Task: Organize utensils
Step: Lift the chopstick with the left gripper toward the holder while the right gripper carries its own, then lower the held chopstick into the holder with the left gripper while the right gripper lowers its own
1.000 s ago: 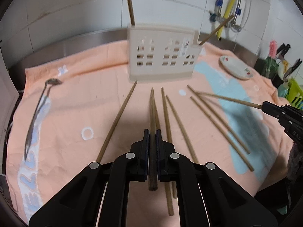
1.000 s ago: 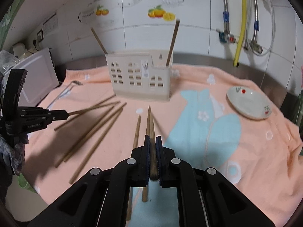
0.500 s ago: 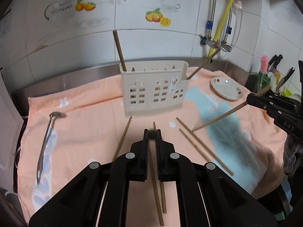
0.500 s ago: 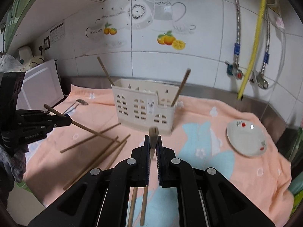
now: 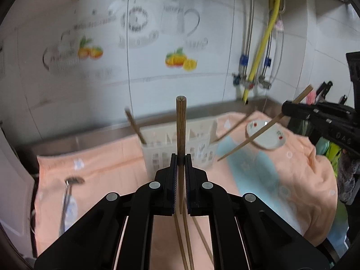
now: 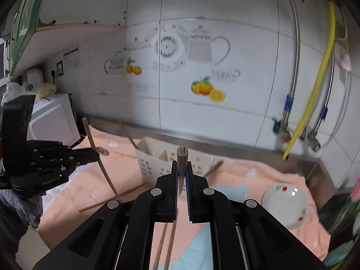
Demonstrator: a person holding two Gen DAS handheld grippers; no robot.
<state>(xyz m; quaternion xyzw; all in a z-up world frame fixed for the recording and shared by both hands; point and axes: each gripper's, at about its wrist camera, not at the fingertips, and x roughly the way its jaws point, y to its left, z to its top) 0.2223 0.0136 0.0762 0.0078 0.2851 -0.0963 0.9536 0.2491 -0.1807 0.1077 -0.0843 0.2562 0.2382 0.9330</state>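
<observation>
Change since half a second ago: both grippers are higher and tipped up, so each view takes in more wall and less cloth, and the held chopsticks point nearer upright.

Left gripper [image 5: 180,168]: clamped on a wooden chopstick [image 5: 181,130], nearly vertical, butt end up, held above the peach towel [image 5: 108,164].

Right gripper [image 6: 181,175]: closed on a second chopstick [image 6: 181,157], blunt end toward the camera; from the left wrist view it slants down toward the left.

Cream utensil holder [image 5: 198,139]: far centre on the towel, two chopsticks leaning in it, one at each end.

Loose chopsticks [image 5: 186,243]: lying on the towel near and below the grippers.

Metal spoon [image 5: 67,198]: left on the towel.

Small white dish [image 6: 285,204]: right on the towel, well apart from the holder.
</observation>
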